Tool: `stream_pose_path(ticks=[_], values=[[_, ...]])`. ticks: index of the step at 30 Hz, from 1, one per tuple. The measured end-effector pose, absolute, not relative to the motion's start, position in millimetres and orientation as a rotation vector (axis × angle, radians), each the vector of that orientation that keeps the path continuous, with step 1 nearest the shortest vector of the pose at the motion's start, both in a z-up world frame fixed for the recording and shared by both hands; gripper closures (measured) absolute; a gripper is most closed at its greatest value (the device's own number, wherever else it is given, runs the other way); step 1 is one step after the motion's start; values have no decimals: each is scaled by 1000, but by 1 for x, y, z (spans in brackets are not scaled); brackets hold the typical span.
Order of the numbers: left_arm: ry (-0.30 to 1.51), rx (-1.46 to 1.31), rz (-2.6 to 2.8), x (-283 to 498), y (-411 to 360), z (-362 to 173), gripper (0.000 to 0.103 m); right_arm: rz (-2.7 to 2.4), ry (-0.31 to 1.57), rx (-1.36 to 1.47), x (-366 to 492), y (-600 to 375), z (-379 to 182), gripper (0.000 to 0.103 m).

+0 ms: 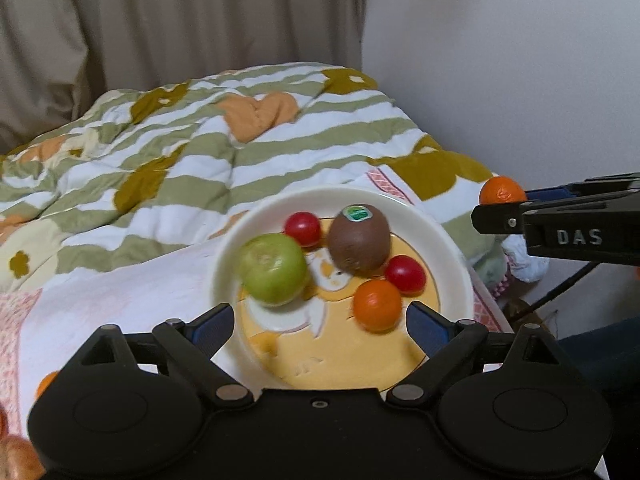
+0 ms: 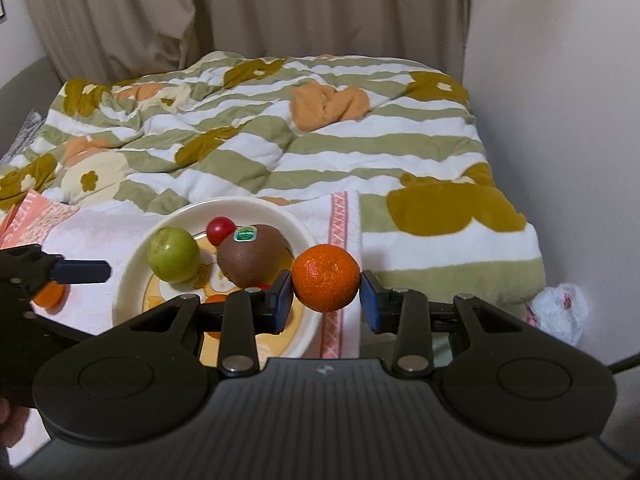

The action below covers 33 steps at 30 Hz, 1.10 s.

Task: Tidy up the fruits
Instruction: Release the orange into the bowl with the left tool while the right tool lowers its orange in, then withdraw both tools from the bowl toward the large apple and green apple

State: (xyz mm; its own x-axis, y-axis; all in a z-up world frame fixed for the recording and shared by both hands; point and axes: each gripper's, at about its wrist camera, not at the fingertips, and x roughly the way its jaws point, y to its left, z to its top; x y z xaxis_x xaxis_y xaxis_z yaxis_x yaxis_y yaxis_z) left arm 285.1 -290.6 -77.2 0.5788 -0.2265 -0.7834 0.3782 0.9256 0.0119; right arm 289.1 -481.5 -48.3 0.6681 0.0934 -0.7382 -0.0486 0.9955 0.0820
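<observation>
A: Where's the plate (image 2: 132, 264) from the right gripper (image 2: 326, 292)?
B: Just left and below; it's clamped on the mandarin (image 2: 326, 276).
A: Left gripper (image 1: 320, 320)?
B: Spread wide, empty, over the plate's near rim; green fruit (image 1: 274, 270) lies beyond its left finger.

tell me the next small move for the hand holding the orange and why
Probably carry the orange, clamped in the right hand-held gripper, leftward over the plate and lower it into the bare front patch: it hangs just off the rim, and other fruit already sits there.
</observation>
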Motion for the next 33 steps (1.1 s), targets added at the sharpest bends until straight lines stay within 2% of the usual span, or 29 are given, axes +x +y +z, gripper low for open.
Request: stream_pose_path(ticks=[20, 23, 24, 25, 33], values=[[869, 111, -195, 263, -238, -66, 5, 198, 815, -87, 323, -456, -89, 51], [856, 100, -174, 258, -235, -62, 5, 212, 791, -100, 318, -455, -87, 30], [851, 93, -167, 257, -233, -60, 5, 204, 784, -106, 316, -455, -86, 11], [848, 86, -163, 255, -231, -59, 5, 188, 772, -115, 312, -454, -84, 0], [820, 54, -123, 241, -222, -44, 5, 193, 743, -80, 293, -456, -66, 0]])
